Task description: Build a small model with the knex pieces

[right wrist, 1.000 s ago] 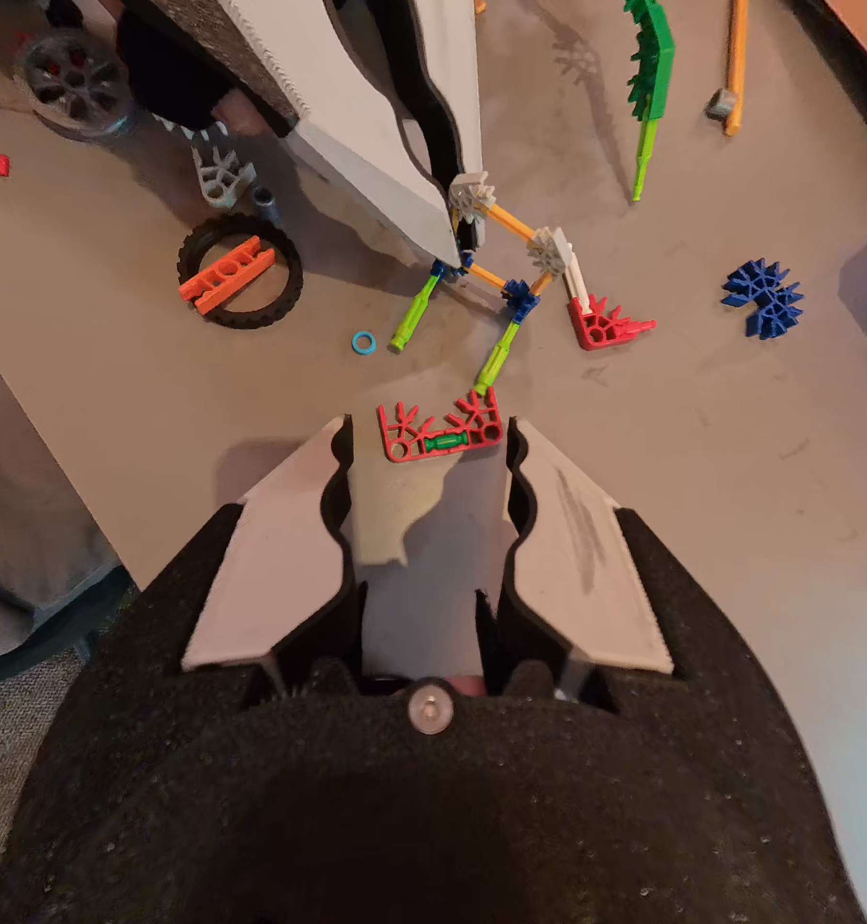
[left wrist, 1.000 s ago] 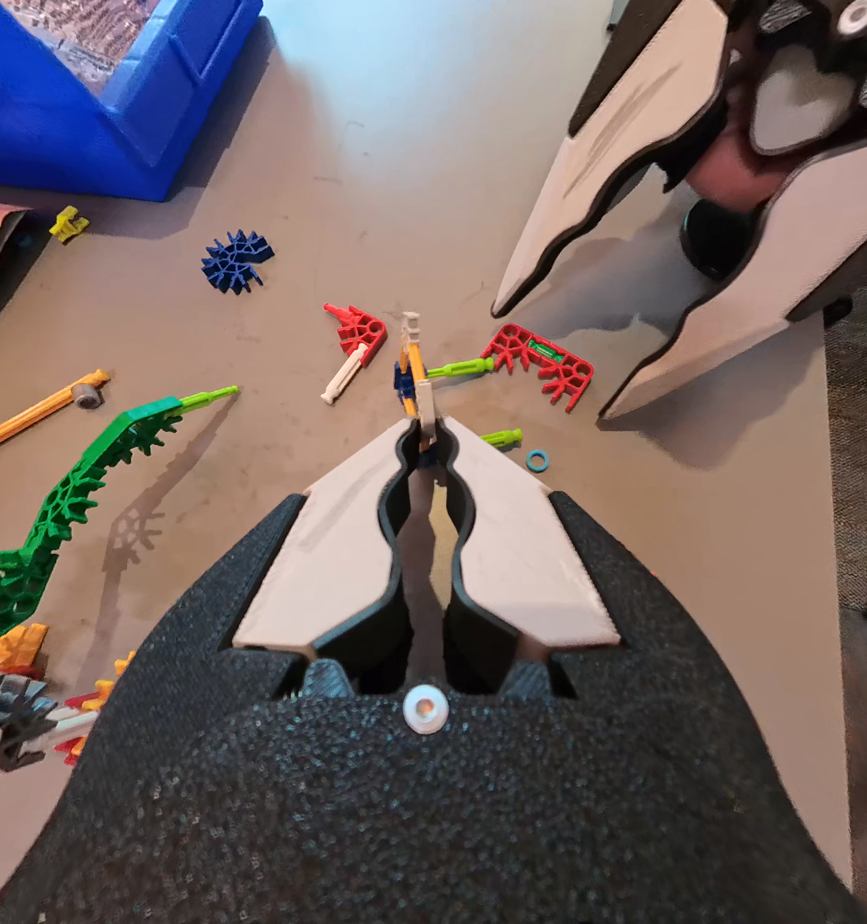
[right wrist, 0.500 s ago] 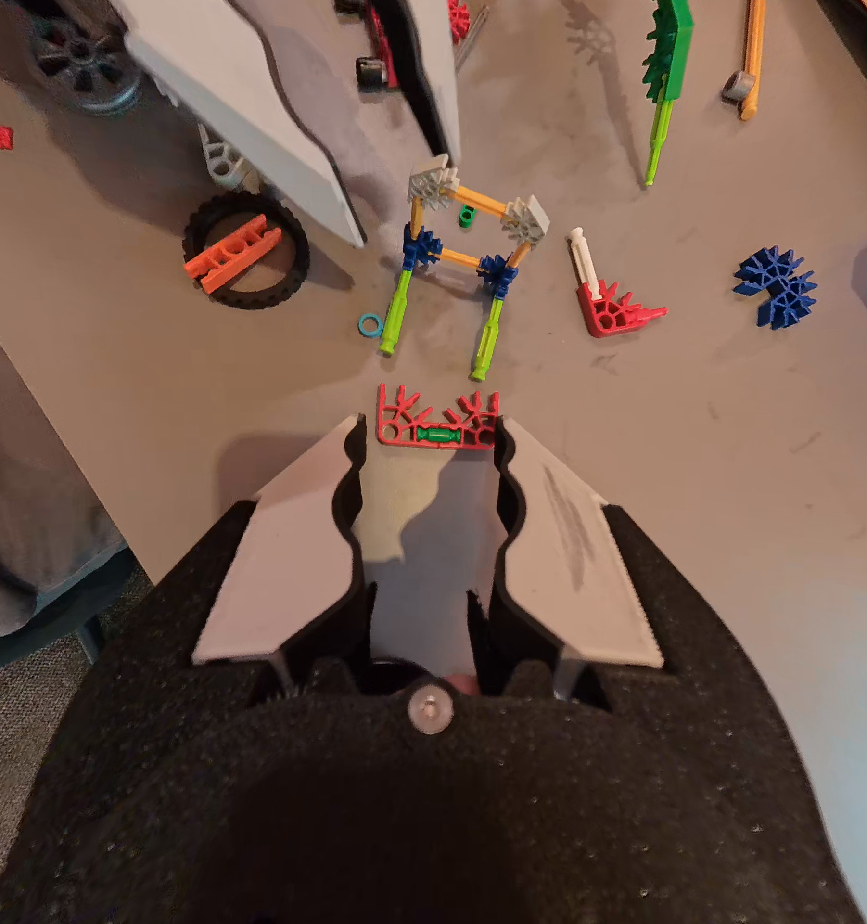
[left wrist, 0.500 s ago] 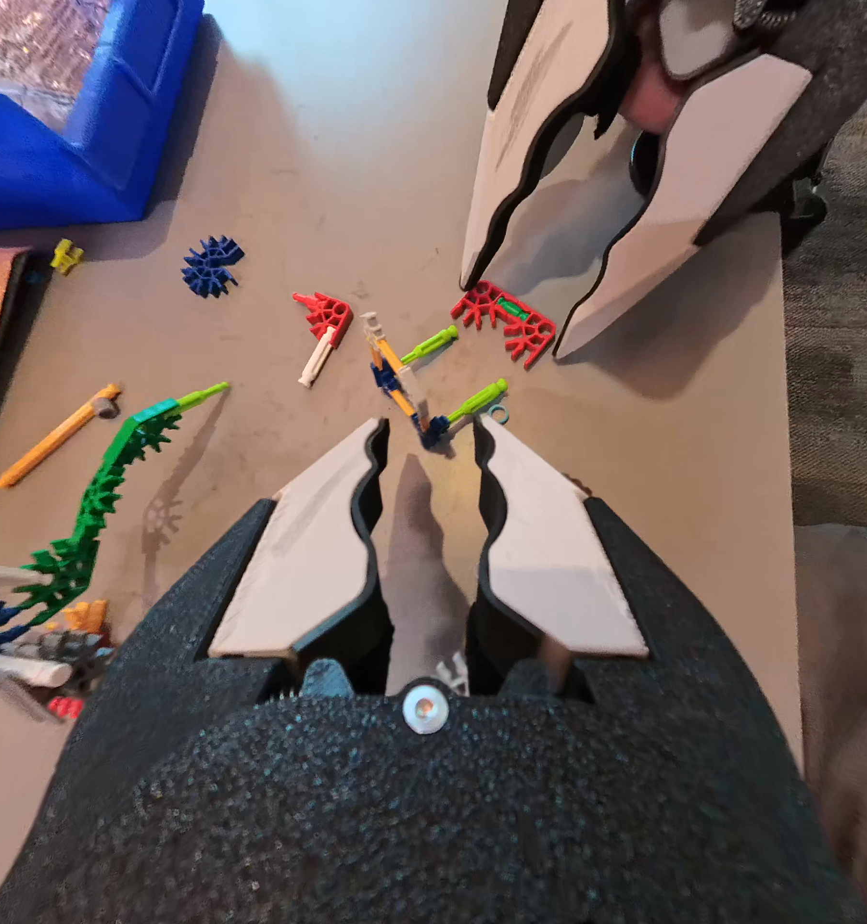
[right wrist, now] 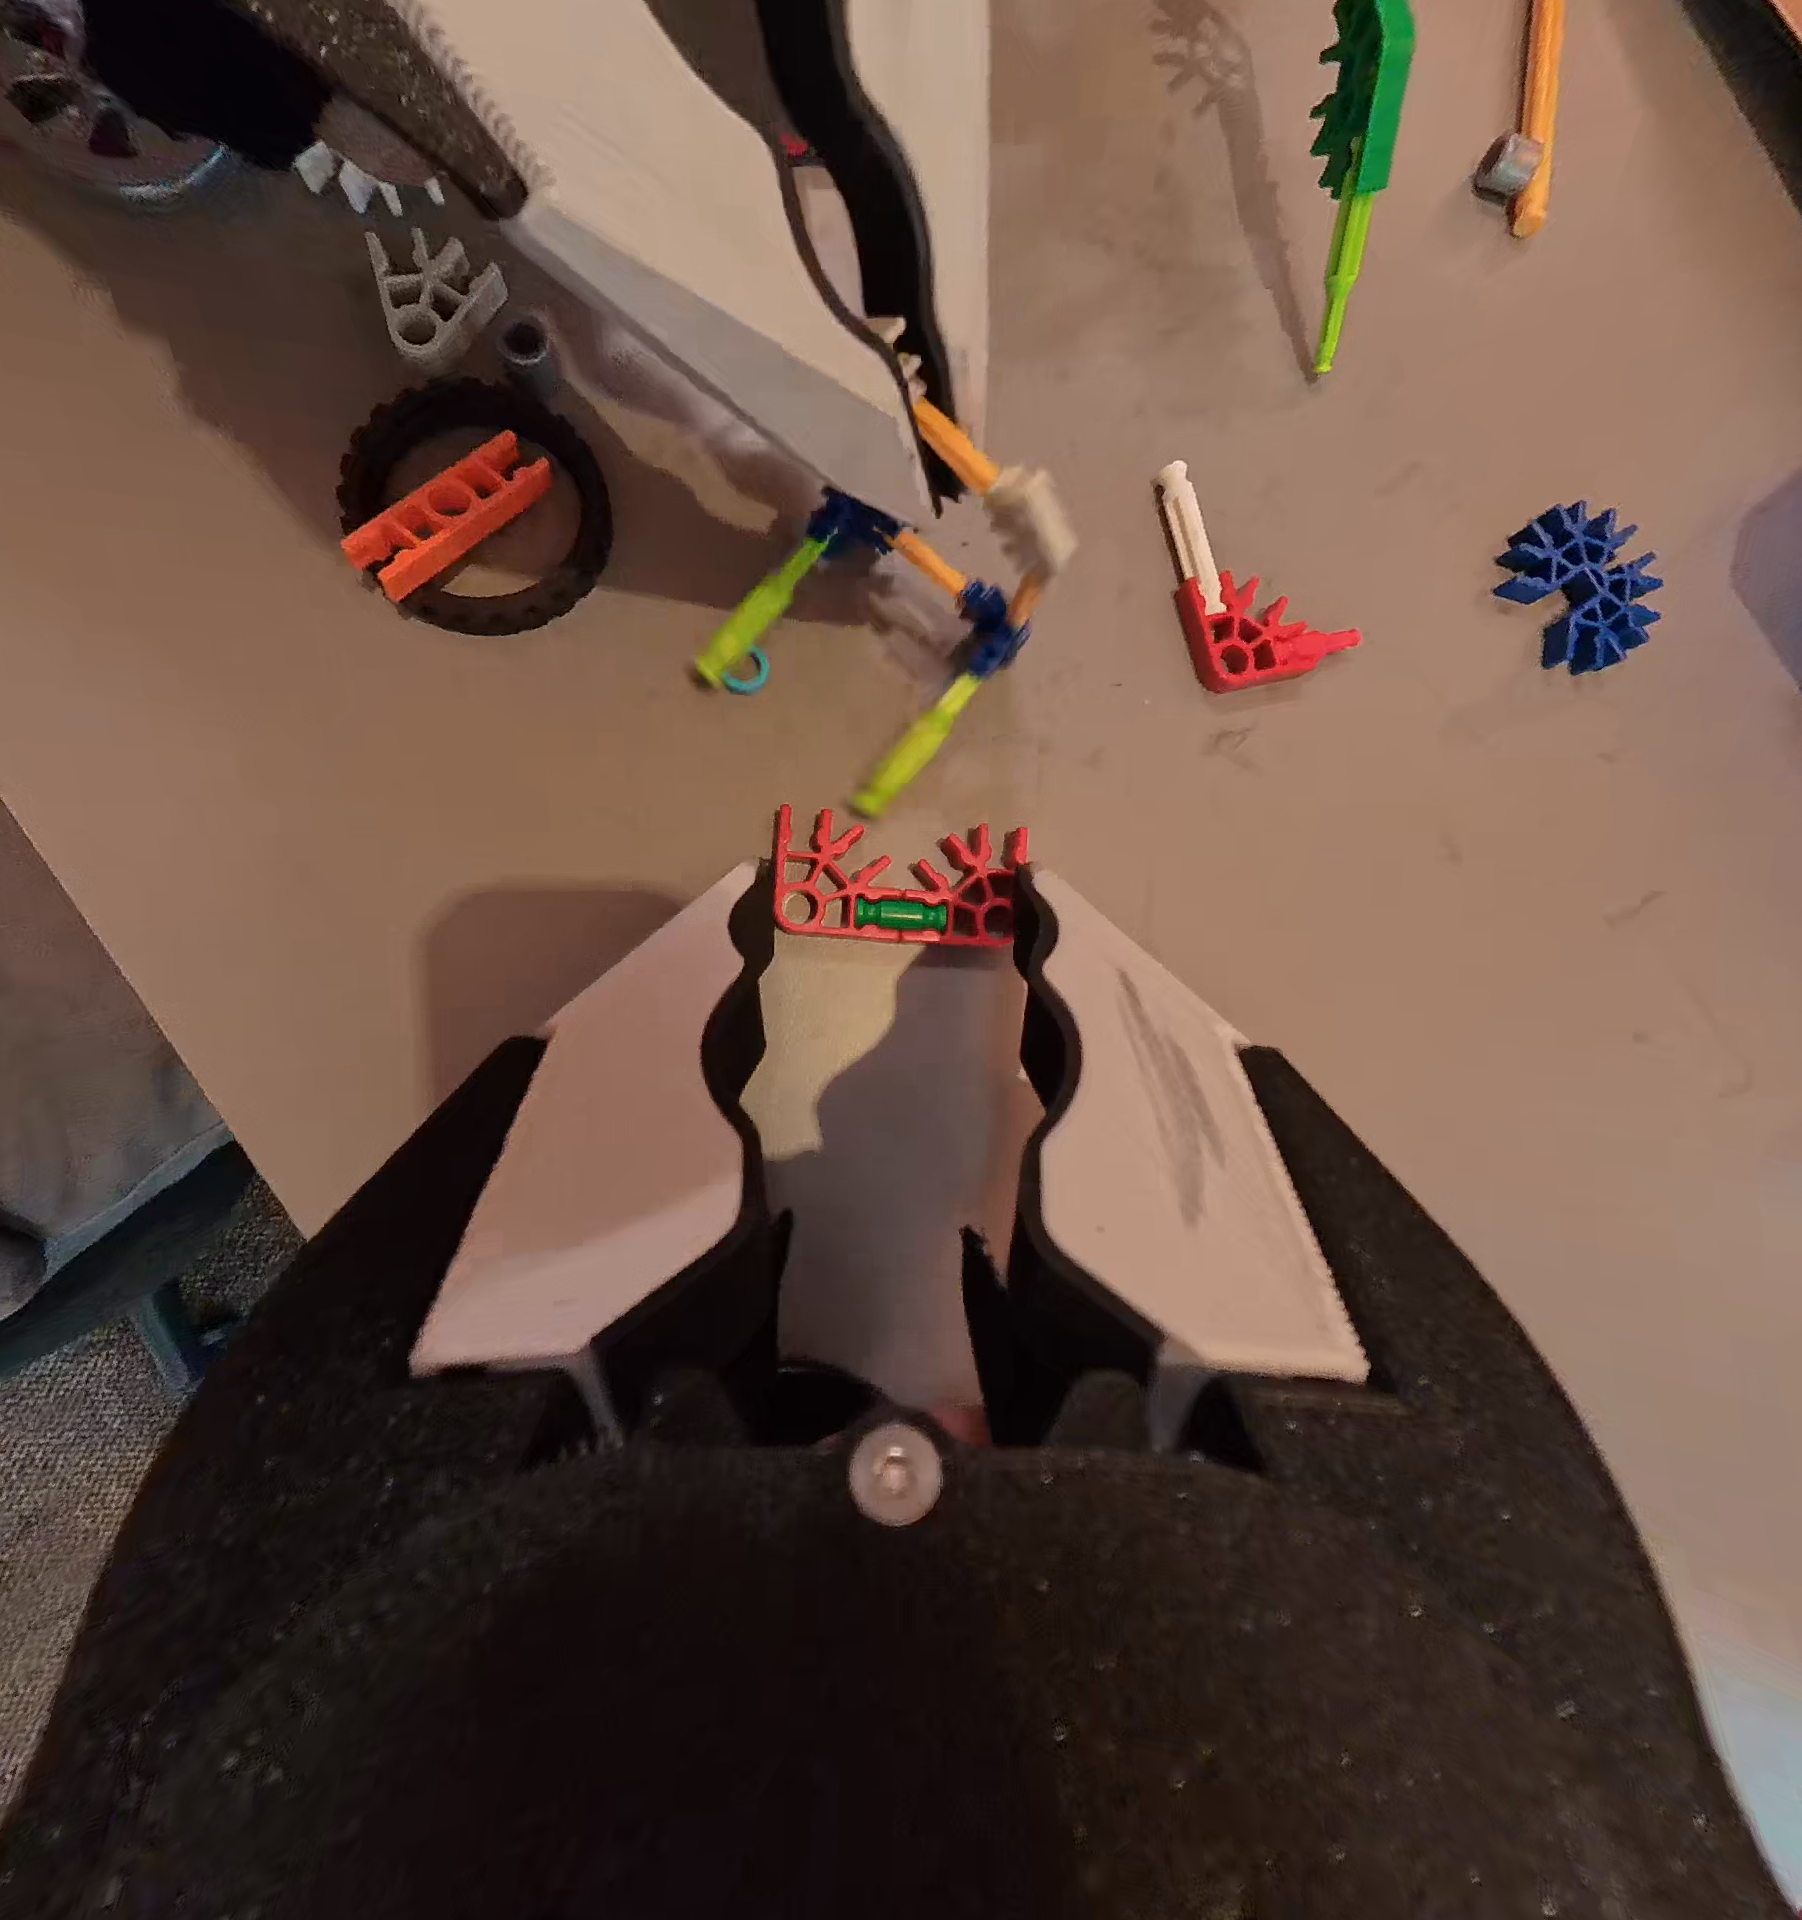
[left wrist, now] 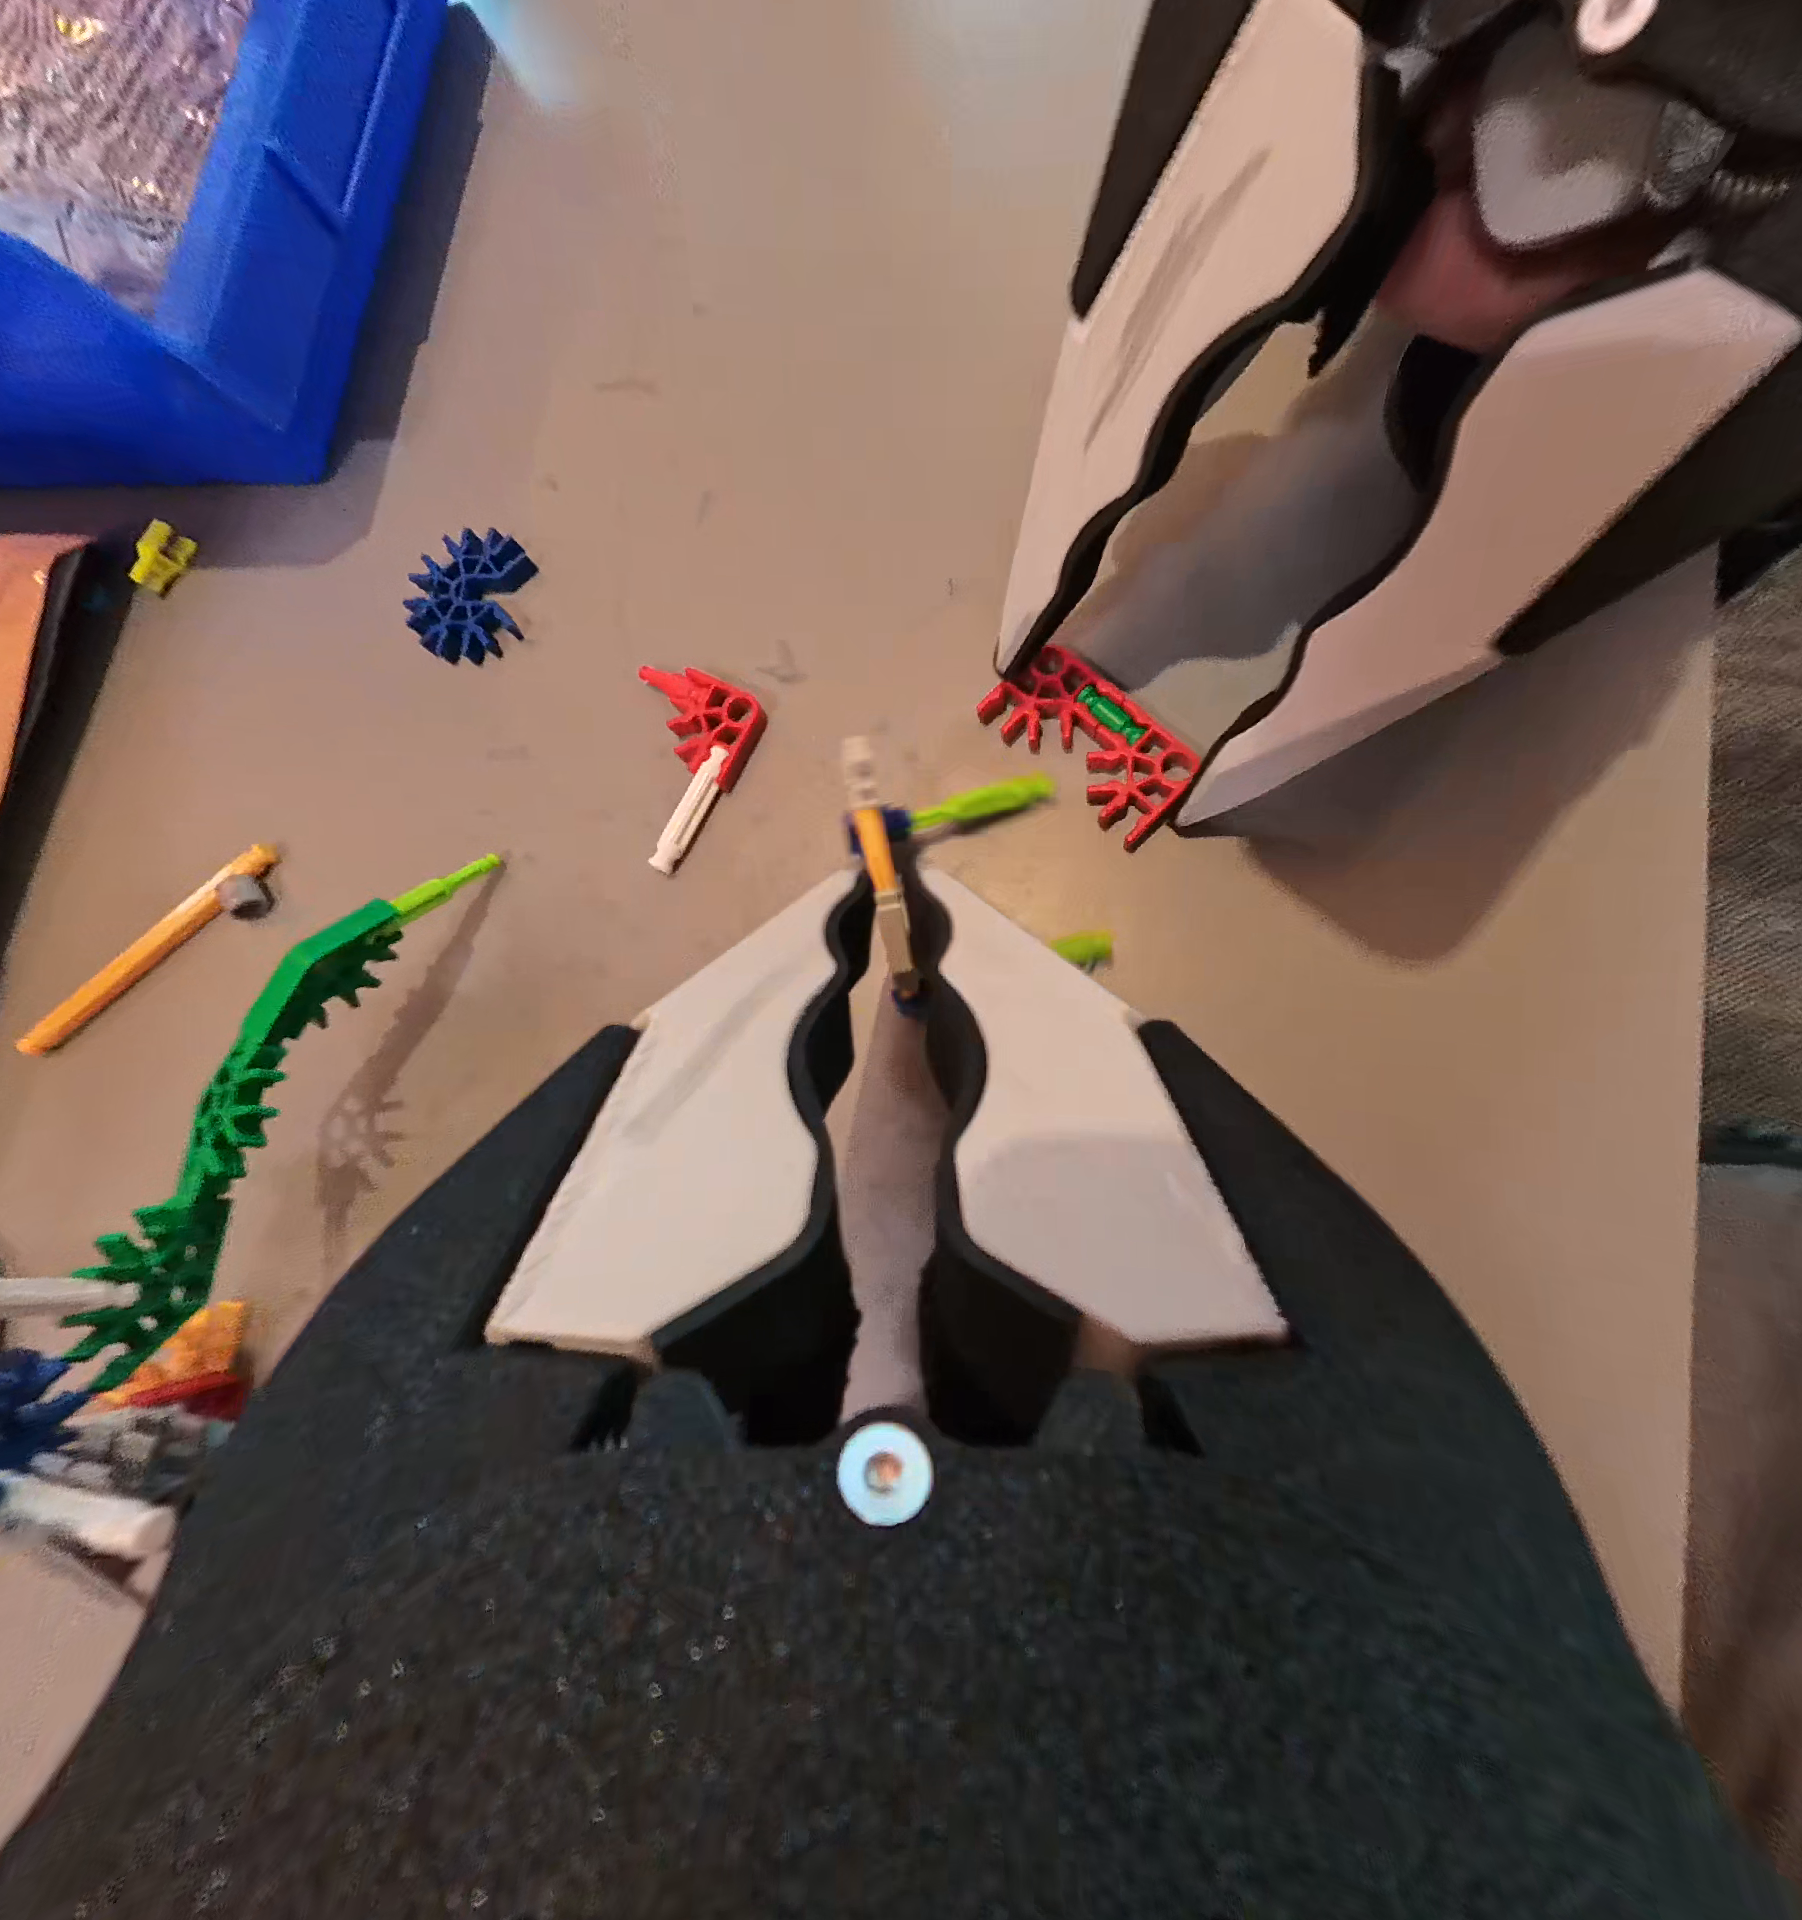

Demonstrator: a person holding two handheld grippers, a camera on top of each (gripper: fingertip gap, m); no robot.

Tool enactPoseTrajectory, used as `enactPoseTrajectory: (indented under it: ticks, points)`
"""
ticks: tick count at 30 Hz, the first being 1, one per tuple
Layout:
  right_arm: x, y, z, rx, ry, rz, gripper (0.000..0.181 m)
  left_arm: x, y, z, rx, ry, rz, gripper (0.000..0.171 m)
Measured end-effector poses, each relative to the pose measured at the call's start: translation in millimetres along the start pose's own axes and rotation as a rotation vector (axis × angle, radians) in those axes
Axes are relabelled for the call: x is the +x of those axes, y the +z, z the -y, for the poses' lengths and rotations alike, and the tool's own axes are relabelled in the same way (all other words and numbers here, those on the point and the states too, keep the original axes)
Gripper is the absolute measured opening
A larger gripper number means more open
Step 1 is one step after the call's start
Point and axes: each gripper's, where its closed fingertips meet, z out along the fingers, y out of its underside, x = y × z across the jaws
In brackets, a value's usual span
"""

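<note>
Gripping a small rod-and-connector frame point(right wrist: 938, 551) by its orange rod, the left gripper point(left wrist: 892, 935) has jaws clamped; the frame tilts (could twist free). The right gripper point(right wrist: 897, 894) jaws bracket a red connector piece point(right wrist: 897, 899) on the worktop point(left wrist: 772, 364); whether they pinch it, I cannot tell.

left gripper point(left wrist: 889, 940): jaws were apart half a second ago, now clamped on the rod-and-connector frame point(right wrist: 964, 561), tipping it up.
right gripper point(right wrist: 895, 894): closed in around the red connector piece point(right wrist: 897, 894).
</note>
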Motion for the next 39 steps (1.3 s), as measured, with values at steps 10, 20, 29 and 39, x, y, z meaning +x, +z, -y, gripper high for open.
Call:
enactPoseTrajectory:
  ticks: [10,20,29,39]
  points:
    - [0,-7,-9,0.063,0.06,-0.03,0.039,-8,1,2,0.174,-0.398,-0.161,0.002]
    - [0,-6,-7,0.082,0.066,-0.027,0.04,-24,5,-22,0.095,-0.448,-0.15,0.011]
    - [0,-8,-10,0.081,0.064,-0.028,0.041,-28,6,-29,0.042,-0.299,-0.049,0.036]
    - [3,-7,-11,0.059,0.078,-0.029,0.055,-16,-9,-18,0.116,-0.098,-0.114,0.036]
